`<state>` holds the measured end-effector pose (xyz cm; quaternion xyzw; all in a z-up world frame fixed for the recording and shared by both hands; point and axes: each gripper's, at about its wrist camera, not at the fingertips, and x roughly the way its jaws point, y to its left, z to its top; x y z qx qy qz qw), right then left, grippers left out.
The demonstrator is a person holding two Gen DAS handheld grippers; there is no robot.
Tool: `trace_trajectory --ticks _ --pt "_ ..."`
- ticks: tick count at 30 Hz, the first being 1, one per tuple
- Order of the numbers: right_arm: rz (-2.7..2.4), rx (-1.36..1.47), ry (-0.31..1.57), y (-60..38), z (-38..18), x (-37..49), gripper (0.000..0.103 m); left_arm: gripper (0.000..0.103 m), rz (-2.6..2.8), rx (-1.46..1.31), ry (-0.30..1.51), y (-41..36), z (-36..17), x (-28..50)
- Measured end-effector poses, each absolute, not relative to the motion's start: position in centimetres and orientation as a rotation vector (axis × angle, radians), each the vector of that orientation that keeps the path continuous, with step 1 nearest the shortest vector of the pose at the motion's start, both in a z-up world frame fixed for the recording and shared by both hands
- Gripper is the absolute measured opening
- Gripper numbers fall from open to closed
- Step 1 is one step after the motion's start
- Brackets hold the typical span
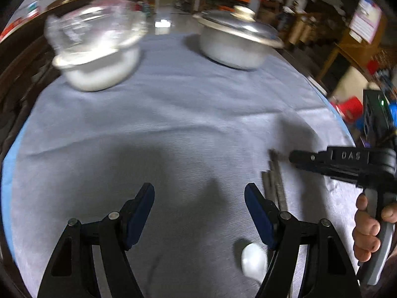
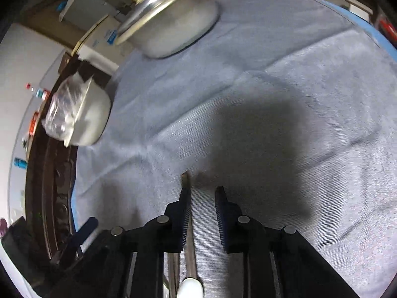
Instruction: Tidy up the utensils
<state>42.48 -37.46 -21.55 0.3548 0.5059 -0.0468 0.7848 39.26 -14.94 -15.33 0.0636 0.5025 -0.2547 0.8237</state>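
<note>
The left gripper (image 1: pixel 199 193) hangs wide open and empty over the tablecloth (image 1: pixel 173 114). The right gripper (image 2: pixel 203 193), jaws narrowed, straddles spoon handles (image 2: pixel 189 243) near the cloth's right edge, its pads not visibly pressing them.

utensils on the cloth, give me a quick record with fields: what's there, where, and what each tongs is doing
surface: grey cloth over the table
utensils: bundle of long dark handles with a white spoon bowl at the near end
left tongs: open, empty, just left of the bundle
right tongs: partly closed around one handle, grip unclear
far side: lidded metal pot; white pot holding clear plastic
</note>
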Motion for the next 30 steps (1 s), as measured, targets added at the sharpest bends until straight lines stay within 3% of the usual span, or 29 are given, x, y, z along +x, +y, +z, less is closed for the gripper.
trace_trajectory --ticks 11,21,27,29,30 --pt "-0.111 0.789 1.083 -39.0 -22.0 42.2 0.022 0.075 -0.682 0.221 1.137 -20.2 -18.3 38.0" --pt "-0.043 0.748 1.127 -37.0 -21.8 44.7 0.022 0.071 -0.538 0.346 1.093 -17.1 -18.5 38.9" --pt "-0.089 0.692 1.16 -35.5 -22.0 46.7 0.022 0.07 -0.562 0.19 1.136 -14.5 -17.3 40.0" --pt "-0.109 0.662 1.175 -35.3 -21.9 47.1 0.018 0.07 -0.588 0.185 1.118 -15.0 -16.6 39.6" --pt "-0.122 0.627 1.185 -34.9 -21.8 47.3 0.011 0.07 -0.595 0.189 1.113 -15.4 -16.6 39.5"
